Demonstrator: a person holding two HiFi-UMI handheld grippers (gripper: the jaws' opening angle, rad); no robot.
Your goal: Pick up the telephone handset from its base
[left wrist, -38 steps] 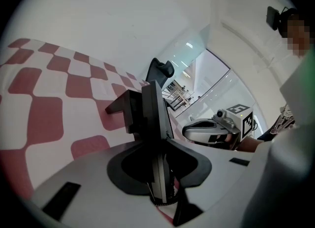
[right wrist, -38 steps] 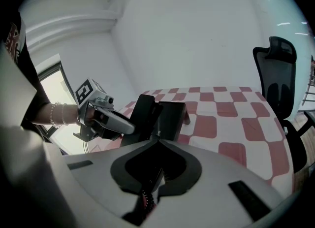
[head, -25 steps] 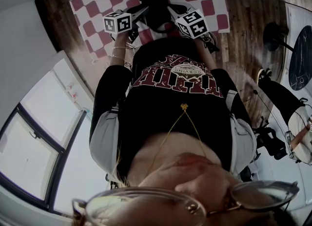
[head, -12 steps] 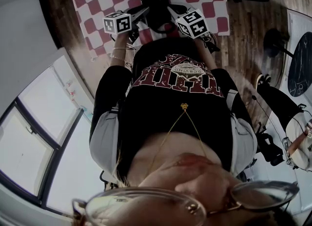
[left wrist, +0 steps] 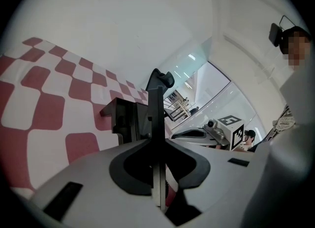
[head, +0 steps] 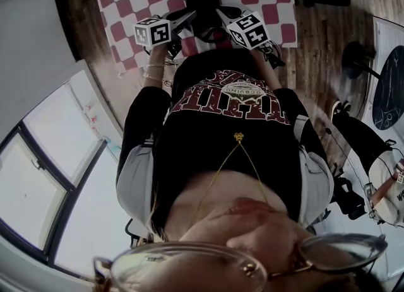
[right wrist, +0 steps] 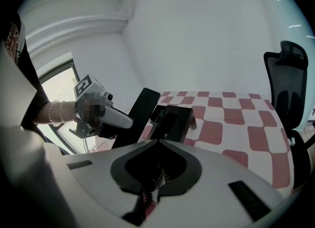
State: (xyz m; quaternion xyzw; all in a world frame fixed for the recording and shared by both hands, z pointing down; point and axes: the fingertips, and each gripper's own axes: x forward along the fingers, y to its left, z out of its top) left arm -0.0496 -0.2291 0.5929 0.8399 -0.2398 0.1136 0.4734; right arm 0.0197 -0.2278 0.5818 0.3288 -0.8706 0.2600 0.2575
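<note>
Clamping the black telephone handset [right wrist: 142,105] edge-on between its jaws, the left gripper [right wrist: 129,121] holds it tilted, just beside and above the left side of the base [right wrist: 173,119]. The handset's lower end drops out of sight behind the gripper body, so whether it is fully free of the base cannot be told. The base itself sits on a red-and-white checked tablecloth [right wrist: 236,118], well inside the cloth's edges.

The step in hand looks like the lift itself: the grip is made and the handset already stands off its cradle. The next move likely calls for raising it straight away from the base with the grip kept firm, minding any cord that may trail back to the base.

The right gripper [left wrist: 173,136] hangs near the base's other side, its jaws apparently drawn together on nothing; contact with the base cannot be made out. A black office chair [right wrist: 288,89] stands beyond the base, past the table's far edge.
</note>
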